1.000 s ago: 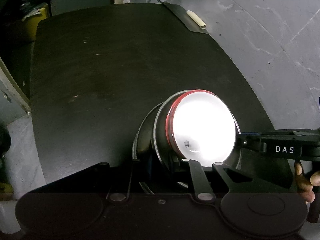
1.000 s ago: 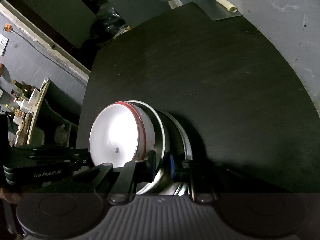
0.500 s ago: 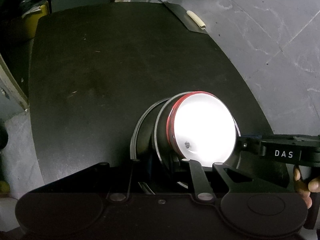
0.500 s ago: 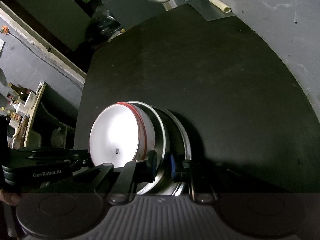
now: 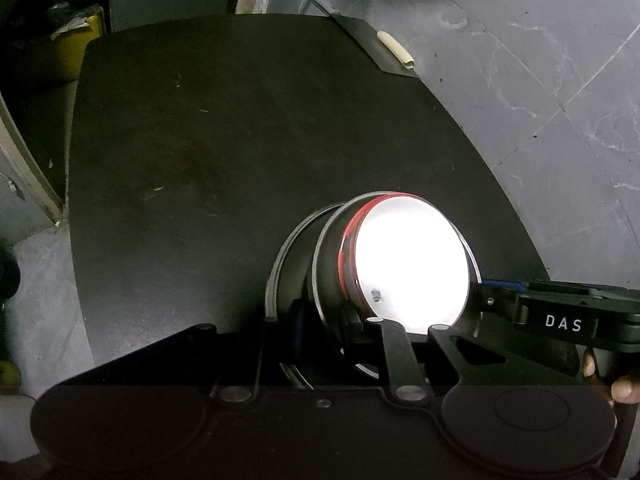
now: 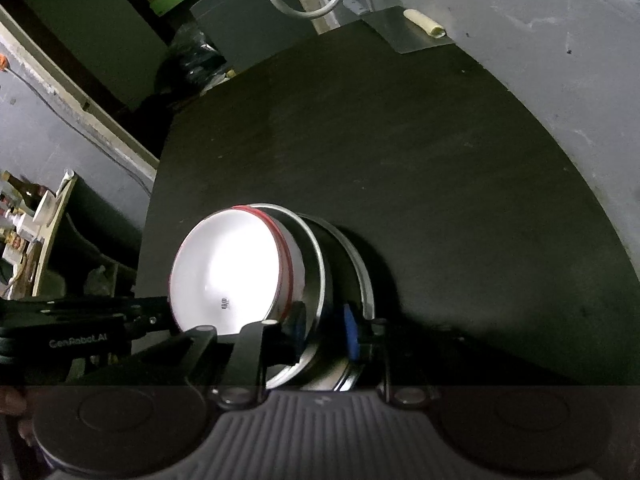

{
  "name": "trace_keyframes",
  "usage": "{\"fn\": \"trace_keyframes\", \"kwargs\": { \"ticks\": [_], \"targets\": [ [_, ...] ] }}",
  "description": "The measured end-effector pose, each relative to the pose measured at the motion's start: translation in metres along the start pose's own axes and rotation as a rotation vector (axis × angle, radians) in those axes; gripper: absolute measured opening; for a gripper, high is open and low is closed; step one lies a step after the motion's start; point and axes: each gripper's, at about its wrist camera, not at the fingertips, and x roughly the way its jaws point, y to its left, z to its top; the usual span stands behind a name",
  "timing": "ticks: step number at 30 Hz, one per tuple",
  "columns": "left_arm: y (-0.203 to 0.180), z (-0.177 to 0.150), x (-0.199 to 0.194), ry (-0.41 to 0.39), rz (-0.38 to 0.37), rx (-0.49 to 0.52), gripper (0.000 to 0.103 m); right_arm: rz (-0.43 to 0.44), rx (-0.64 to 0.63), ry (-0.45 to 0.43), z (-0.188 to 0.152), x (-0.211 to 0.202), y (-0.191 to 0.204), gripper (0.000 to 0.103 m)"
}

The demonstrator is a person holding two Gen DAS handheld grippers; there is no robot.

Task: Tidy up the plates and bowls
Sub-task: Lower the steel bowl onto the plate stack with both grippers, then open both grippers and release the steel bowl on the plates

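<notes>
A stack of a white red-rimmed bowl (image 5: 412,264) nested in steel dishes (image 5: 324,264) is held between both grippers above the black table (image 5: 240,140). My left gripper (image 5: 324,320) is shut on the stack's near edge. My right gripper (image 6: 324,328) is shut on the opposite edge, its blue pads (image 6: 351,332) pressing the steel rims (image 6: 320,264). The white bowl (image 6: 228,272) shows its brightly lit side in the right wrist view. Each gripper appears in the other's view: the right one (image 5: 560,320), the left one (image 6: 80,332).
A pale tube (image 5: 396,50) lies on a dark sheet at the table's far right corner. Grey floor (image 5: 540,100) surrounds the table. A yellow object (image 5: 68,48) and clutter sit at the far left. Shelves with items (image 6: 28,216) stand to the left.
The held stack has stayed fixed between the grippers while both have risen slightly and drawn back; more of the table and floor shows.
</notes>
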Motion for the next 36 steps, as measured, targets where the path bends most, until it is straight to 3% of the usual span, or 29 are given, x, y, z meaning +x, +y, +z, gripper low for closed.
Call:
{"fn": "trace_keyframes", "kwargs": {
  "ticks": [6,10,12,15,24,32,36],
  "targets": [
    [-0.002,-0.002,-0.002,-0.01,0.016,-0.007,0.025,0.002,0.013,-0.007,-0.004,-0.002,0.0,0.028],
    [-0.001,-0.003,-0.005,-0.022,0.031,-0.019,0.035,-0.001,0.01,-0.012,-0.007,-0.005,0.0,0.031],
    [-0.001,-0.004,-0.007,-0.031,0.041,-0.024,0.038,0.006,0.017,-0.017,-0.007,-0.006,0.0,0.036],
    [-0.001,-0.006,-0.012,-0.044,0.051,-0.025,0.045,-0.031,0.015,-0.018,-0.011,-0.006,-0.002,0.054],
    [-0.006,-0.011,-0.026,-0.086,0.072,-0.02,0.06,0.004,0.04,-0.036,-0.019,-0.015,-0.006,0.067],
    [-0.011,-0.019,-0.045,-0.141,0.122,-0.03,0.083,0.016,0.038,-0.059,-0.02,-0.025,-0.009,0.075],
    [-0.01,-0.023,-0.054,-0.169,0.147,-0.051,0.09,0.019,0.008,-0.09,-0.022,-0.036,-0.007,0.087]
  ]
}}
